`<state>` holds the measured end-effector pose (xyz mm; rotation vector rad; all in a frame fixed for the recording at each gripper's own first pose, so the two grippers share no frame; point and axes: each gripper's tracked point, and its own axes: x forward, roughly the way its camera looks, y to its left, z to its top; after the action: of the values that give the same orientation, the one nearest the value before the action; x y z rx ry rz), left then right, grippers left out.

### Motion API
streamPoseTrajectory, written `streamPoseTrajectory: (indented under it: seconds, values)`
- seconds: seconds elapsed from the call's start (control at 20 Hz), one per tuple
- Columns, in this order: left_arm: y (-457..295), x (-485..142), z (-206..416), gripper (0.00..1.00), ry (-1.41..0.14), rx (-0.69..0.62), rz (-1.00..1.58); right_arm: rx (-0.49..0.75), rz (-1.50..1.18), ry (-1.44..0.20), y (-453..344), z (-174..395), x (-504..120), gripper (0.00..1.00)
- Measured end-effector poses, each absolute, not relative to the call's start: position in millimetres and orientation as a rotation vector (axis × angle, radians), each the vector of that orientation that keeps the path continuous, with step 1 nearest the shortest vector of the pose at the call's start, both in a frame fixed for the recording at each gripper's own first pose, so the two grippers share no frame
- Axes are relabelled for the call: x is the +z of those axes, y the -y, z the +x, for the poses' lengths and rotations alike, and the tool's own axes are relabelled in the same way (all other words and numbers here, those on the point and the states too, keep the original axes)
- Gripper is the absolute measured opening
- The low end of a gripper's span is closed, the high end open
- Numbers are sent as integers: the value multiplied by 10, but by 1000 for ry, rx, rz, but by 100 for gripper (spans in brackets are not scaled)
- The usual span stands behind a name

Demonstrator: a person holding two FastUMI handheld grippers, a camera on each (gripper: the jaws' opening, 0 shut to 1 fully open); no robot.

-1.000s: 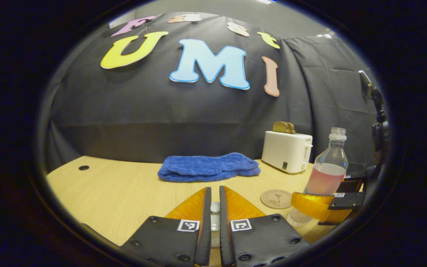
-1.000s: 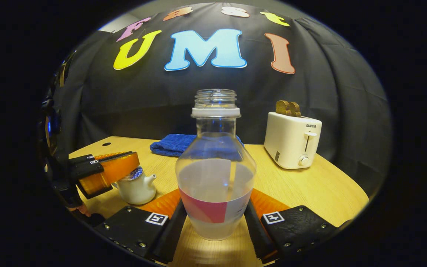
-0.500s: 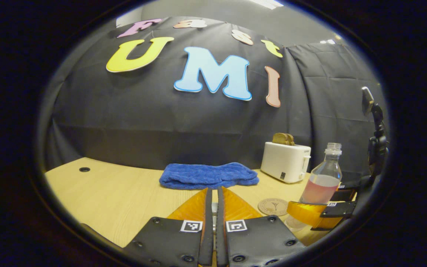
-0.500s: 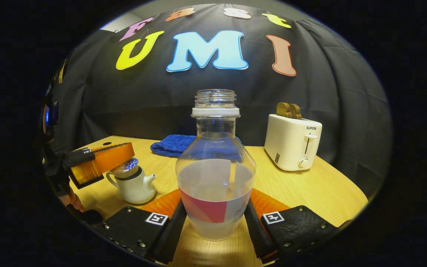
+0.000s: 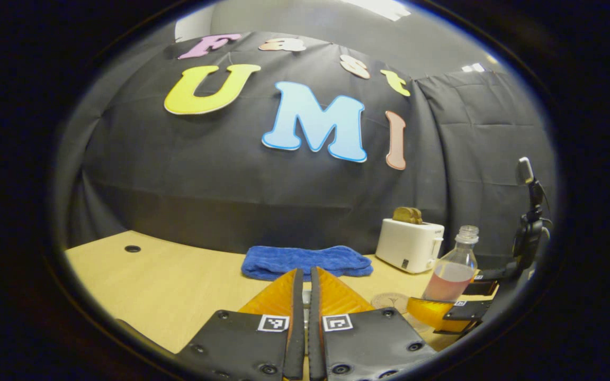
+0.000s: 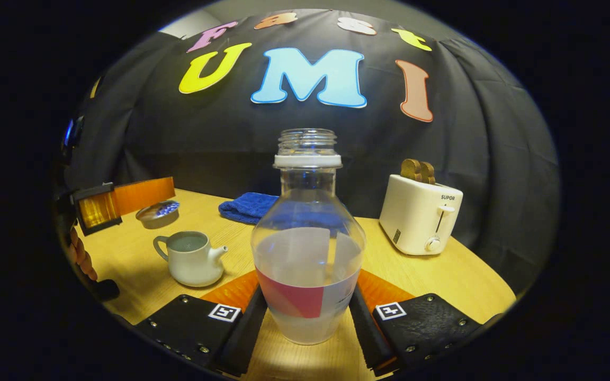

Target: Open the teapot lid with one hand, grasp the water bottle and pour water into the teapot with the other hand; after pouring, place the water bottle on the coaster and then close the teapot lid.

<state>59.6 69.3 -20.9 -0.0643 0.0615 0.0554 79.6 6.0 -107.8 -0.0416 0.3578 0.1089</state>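
Observation:
In the right gripper view, the white teapot (image 6: 191, 259) stands open on the wooden table (image 6: 442, 275) at the left. Its lid (image 6: 158, 213) hangs above and behind it, pinched by my left gripper (image 6: 164, 194). A clear uncapped water bottle (image 6: 307, 238) with a pink label, about half full, stands upright between the fingers of my right gripper (image 6: 307, 280), which press on its sides. In the left gripper view, my left gripper (image 5: 305, 272) is shut. The bottle (image 5: 456, 264) and right gripper (image 5: 434, 312) show at the right, just beside the round coaster (image 5: 392, 301).
A white toaster (image 6: 421, 214) with bread in it stands at the back right. A folded blue towel (image 6: 247, 206) lies at the back centre. A hand (image 6: 80, 256) holds the left gripper at the far left. A small hole (image 5: 132, 248) marks the table's far left.
My left gripper has lifted the lid off the teapot and carried it up and away, leaving the pot open. The right gripper and bottle have stayed put.

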Motion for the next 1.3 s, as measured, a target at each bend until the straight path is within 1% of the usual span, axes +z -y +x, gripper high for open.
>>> streamPoseTrajectory:
  seconds: [0.2,0.35,0.45,0.6,0.75,0.8,0.85,1.15,1.2,1.3]
  values:
    - [-1115,-232,378,10,-76,113,-52,74,-184,-350,-13,819,-1037,77]
    - [-1421,-267,235,10,-83,150,-37,86,-274,-371,-82,820,-1077,78]
    - [-1638,-237,155,10,-58,179,-48,97,-347,-387,-138,815,-1080,78]
    - [-1822,-232,106,10,-34,204,-61,96,-525,-371,-173,875,-989,78]
    - [-1823,-259,132,10,-35,196,-106,69,-737,-356,-131,958,-916,77]
    - [-1801,-288,153,9,-40,192,-114,68,-783,-360,-123,984,-930,78]
    - [-1778,-292,174,10,-40,186,-125,69,-818,-364,-121,1018,-939,78]
    - [-1708,-353,203,10,-62,167,-151,76,-1006,-376,-146,1115,-1005,77]
    - [-1706,-327,185,9,-53,168,-157,76,-1025,-375,-133,1119,-1005,77]
    - [-1734,-298,165,10,-42,178,-150,81,-1039,-387,-125,1098,-1042,77]
